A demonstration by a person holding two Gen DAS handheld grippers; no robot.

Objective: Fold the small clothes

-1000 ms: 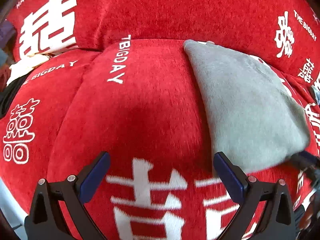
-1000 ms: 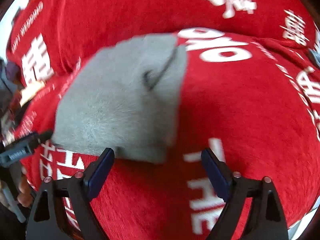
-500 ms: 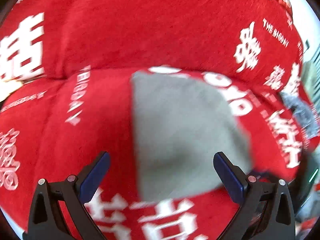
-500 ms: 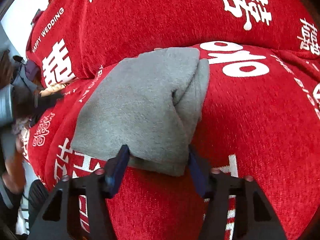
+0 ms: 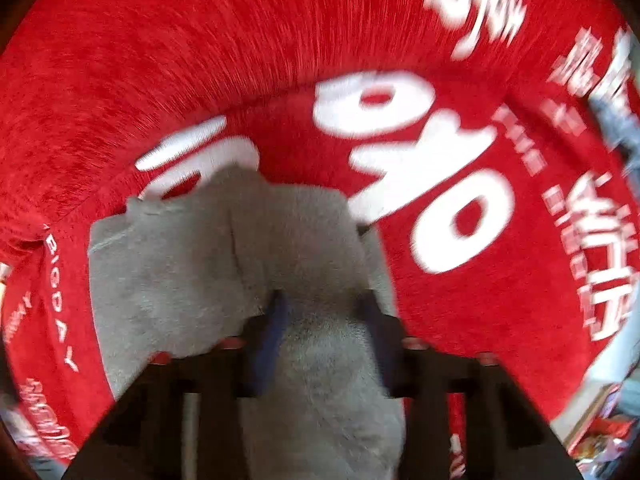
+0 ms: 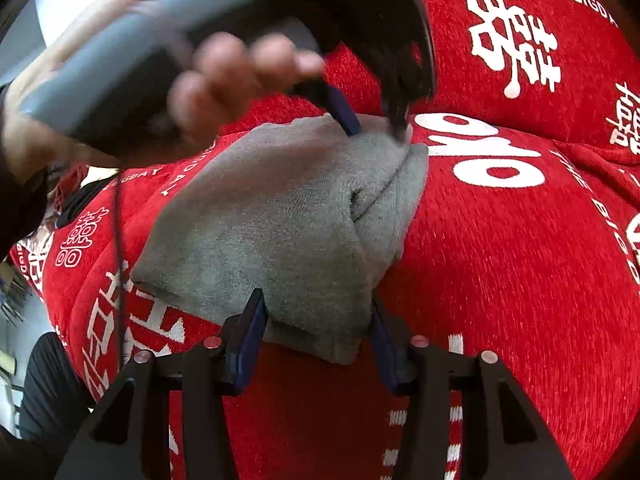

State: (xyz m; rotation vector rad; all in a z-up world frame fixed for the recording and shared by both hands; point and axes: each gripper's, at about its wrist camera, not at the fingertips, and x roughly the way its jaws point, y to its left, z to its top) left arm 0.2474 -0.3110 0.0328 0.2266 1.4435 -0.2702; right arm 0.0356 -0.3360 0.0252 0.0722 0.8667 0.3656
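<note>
Grey, fleecy and already doubled over, the small cloth garment point(image 6: 280, 224) lies on the red plush cover printed with white characters point(image 6: 520, 280), its near edge clenched in our right hand-held gripper point(image 6: 318, 332) while the jaws of our left hand-held gripper point(image 5: 324, 320) are closing on a bunched far corner. We judge that a shallow bite on that thick fleece could slip and let the fold spring open. Blur smears the left view, and the hand point(image 6: 224, 80) hides what lies behind it.
</note>
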